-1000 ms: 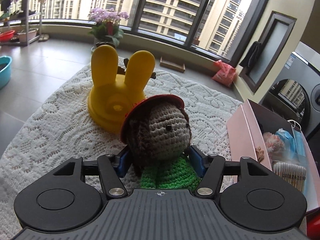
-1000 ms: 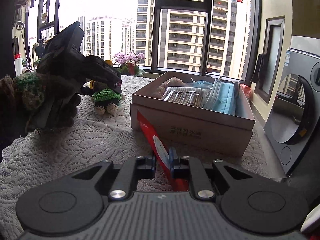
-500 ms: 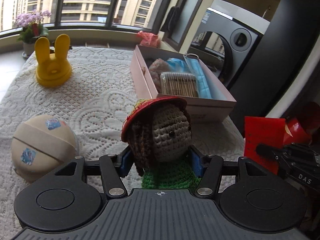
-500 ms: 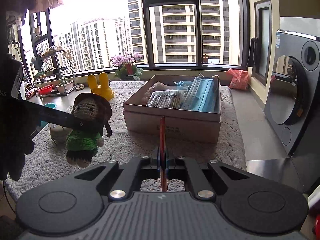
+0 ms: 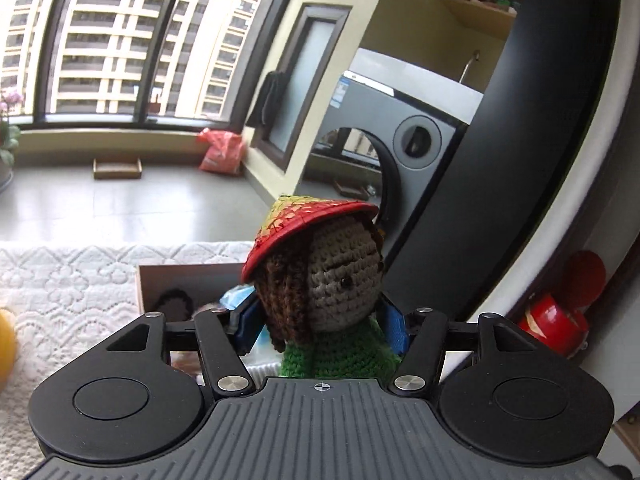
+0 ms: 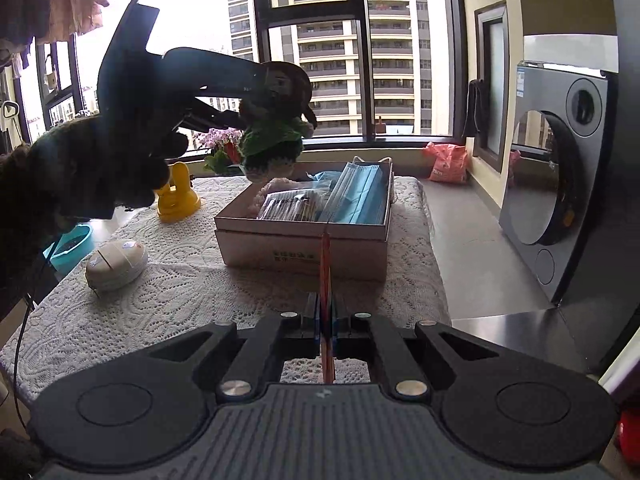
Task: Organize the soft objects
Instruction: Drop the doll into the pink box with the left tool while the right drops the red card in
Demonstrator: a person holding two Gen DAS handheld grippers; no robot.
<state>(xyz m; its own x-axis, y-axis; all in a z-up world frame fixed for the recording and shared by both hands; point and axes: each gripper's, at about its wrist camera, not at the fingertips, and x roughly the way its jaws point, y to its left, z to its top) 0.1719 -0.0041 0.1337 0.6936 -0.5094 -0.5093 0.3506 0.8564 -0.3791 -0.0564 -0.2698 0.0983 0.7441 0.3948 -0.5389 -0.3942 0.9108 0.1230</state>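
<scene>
My left gripper (image 5: 320, 320) is shut on a crochet doll (image 5: 336, 276) with a red hat, brown hair and green body. In the right wrist view the doll (image 6: 276, 128) hangs in the air above the far left corner of the open cardboard box (image 6: 304, 236). The box holds blue face masks (image 6: 356, 192), a pack of cotton swabs (image 6: 288, 206) and something pink and fluffy. My right gripper (image 6: 325, 320) is shut on a thin red card (image 6: 326, 276), held edge-on in front of the box.
A white lace cloth (image 6: 192, 280) covers the table. On it stand a yellow rabbit-eared toy (image 6: 176, 196) and a cream round object (image 6: 116, 258) at the left. A washing machine (image 6: 560, 184) stands to the right. Red items (image 5: 560, 312) sit low at the right.
My left gripper has lifted the doll and carried it right, from over the table's left part to above the box. The right gripper still holds the red card, a little farther back.
</scene>
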